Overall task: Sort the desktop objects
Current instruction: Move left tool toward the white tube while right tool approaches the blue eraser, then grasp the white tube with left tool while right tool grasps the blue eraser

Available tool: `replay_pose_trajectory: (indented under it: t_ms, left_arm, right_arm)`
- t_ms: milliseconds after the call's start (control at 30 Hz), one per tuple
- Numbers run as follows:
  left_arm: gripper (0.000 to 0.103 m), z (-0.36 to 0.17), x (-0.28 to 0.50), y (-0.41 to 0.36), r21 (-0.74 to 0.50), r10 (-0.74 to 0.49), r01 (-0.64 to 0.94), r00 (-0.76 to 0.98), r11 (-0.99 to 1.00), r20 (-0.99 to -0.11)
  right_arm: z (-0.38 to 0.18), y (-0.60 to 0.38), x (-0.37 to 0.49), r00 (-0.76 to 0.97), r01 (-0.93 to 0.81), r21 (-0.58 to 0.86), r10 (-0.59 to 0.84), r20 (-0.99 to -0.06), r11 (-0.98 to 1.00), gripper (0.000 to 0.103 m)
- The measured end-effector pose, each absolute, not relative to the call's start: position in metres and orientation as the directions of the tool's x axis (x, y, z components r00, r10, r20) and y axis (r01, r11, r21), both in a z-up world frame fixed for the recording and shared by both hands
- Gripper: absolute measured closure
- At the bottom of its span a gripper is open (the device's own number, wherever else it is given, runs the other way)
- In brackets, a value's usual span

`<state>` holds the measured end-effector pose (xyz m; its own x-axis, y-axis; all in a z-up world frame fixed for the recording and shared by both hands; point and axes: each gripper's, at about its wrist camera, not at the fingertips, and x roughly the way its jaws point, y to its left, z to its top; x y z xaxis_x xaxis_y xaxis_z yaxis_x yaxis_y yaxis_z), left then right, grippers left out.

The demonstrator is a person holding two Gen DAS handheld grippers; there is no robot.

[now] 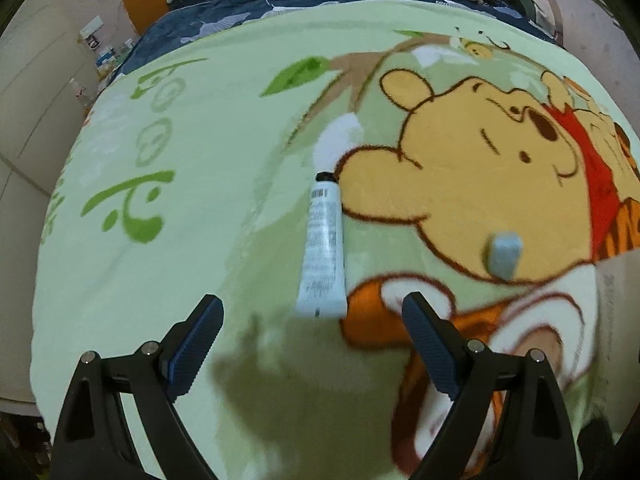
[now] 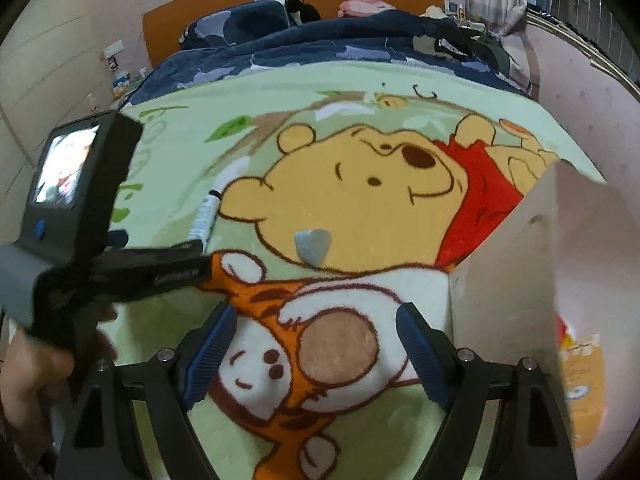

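Here, both grippers — left, right — spread, empty. Tube at 12 o'clock of left; eraser at right's 12; box blocks 2 o'clock — blanket open toward 10.

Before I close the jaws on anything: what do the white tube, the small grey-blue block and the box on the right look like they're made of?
White tube: likely soft plastic or laminate, smooth and slightly glossy, with a flat crimped end and a black cap.
Grey-blue block: matte, with rounded edges, possibly rubber like an eraser; too blurred to be sure.
Box: looks like plain matte cardboard, with flat panels and a sharp folded edge.
All rest on a fuzzy fleece blanket.
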<state>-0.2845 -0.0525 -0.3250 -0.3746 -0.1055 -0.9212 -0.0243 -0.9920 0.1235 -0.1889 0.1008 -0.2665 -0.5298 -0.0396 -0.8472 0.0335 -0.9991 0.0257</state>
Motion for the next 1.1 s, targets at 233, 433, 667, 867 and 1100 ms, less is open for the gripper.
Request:
replay_pose_trajectory:
  t_ms: [233, 433, 667, 867, 1100]
  left_arm:
    - [0.012, -0.349, -0.314, -0.04, 0.098, -0.057, -0.084, -0.396, -0.992, -0.917]
    - [0.023, -0.364, -0.334, -0.035, 0.066, -0.026, -0.087, -0.404, -0.994, -0.914]
    - [0.031, -0.378, -0.352, -0.034, 0.055, -0.013, -0.093, -0.402, -0.994, -0.916]
    - [0.029, -0.385, -0.355, -0.042, 0.015, 0.02, -0.087, -0.385, -0.996, -0.923]
    - [0.005, -0.393, -0.357, -0.062, -0.018, 0.023, -0.017, -0.365, -1.0, -0.931]
  right_arm:
    - [-0.291, 0.104, -0.203, -0.512, 0.02, 0.02, -0.028, -0.859, -1.0, 0.019]
    - [-0.301, 0.104, -0.217, -0.511, 0.024, -0.007, -0.006, -0.859, -1.0, 0.019]
    - [-0.314, 0.104, -0.246, -0.513, 0.006, -0.042, 0.033, -0.858, -0.999, 0.019]
    - [-0.33, 0.098, -0.272, -0.497, 0.02, -0.067, 0.048, -0.866, -0.998, 0.019]
    - [-0.357, 0.082, -0.293, -0.462, 0.061, -0.092, 0.054, -0.885, -0.994, 0.019]
